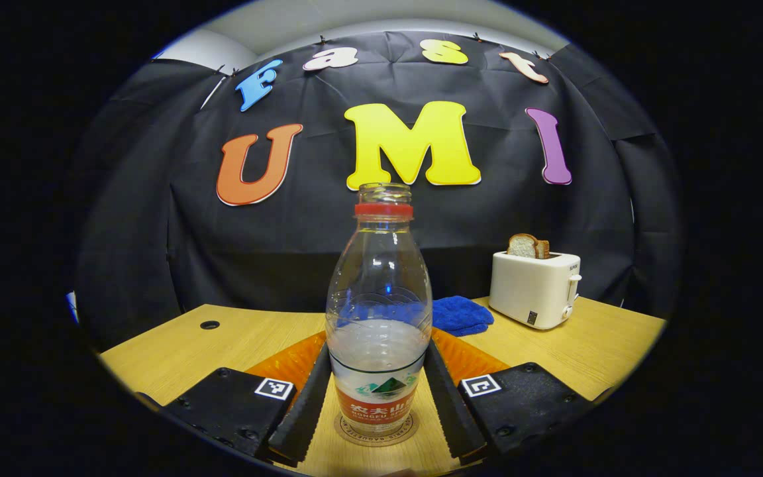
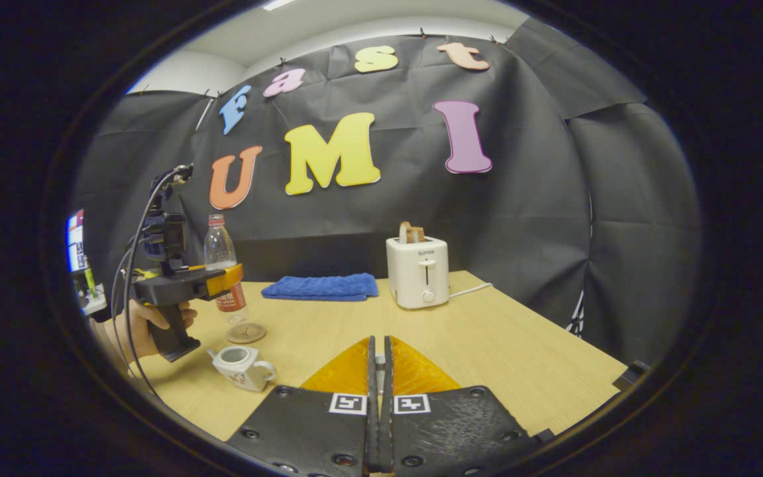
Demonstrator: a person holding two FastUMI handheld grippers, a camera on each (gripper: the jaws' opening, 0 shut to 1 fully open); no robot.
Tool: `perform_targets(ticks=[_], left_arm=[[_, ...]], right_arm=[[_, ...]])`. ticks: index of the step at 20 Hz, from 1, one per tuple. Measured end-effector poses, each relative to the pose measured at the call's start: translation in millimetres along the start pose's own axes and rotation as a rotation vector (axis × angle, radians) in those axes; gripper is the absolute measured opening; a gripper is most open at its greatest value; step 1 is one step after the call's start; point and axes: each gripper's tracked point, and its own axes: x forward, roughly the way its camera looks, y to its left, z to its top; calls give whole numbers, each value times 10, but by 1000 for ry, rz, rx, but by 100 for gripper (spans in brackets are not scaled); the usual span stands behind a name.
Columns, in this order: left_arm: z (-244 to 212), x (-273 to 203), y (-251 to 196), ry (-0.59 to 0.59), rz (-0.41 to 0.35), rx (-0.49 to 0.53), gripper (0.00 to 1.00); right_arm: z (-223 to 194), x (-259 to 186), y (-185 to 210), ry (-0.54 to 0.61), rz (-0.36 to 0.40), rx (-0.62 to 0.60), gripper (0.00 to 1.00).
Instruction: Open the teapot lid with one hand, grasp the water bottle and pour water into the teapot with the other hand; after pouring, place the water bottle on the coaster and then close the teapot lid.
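Observation:
The clear water bottle (image 1: 378, 298), uncapped, with a red neck ring and about a third full, stands upright between my left gripper's (image 1: 377, 348) fingers, which press on its sides. Its base is right over the round coaster (image 1: 348, 434); I cannot tell whether it touches. In the right gripper view, a hand (image 2: 140, 324) holds that gripper (image 2: 226, 281) with the bottle (image 2: 220, 252) over the coaster (image 2: 247, 333). Nearer stands the small white teapot (image 2: 241, 366), its top open. My right gripper (image 2: 379, 339) is shut on a small pale piece, seemingly the teapot lid, mostly hidden.
A white toaster (image 2: 418, 271) with bread in its slot stands at the back of the wooden table (image 2: 501, 344), its cord trailing right. A folded blue cloth (image 2: 322, 287) lies to its left. The table has a cable hole (image 1: 209, 324) on the left.

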Motion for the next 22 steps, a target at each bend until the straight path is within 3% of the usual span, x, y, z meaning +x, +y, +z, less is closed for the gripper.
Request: perform_targets(ticks=[6, 11, 22], left_arm=[[-158, 50, -70, 27, -28, -70, 78], [-282, 110, 20, 55, -2, -45, 78], [-460, 97, 3, 95, -17, -35, 82]], right_arm=[[-30, 31, -6, 0, -2, -3, 2], [-71, 72, -1, 6, -7, -20, 0], [-113, 101, 34, 15, -1, -39, 0]])
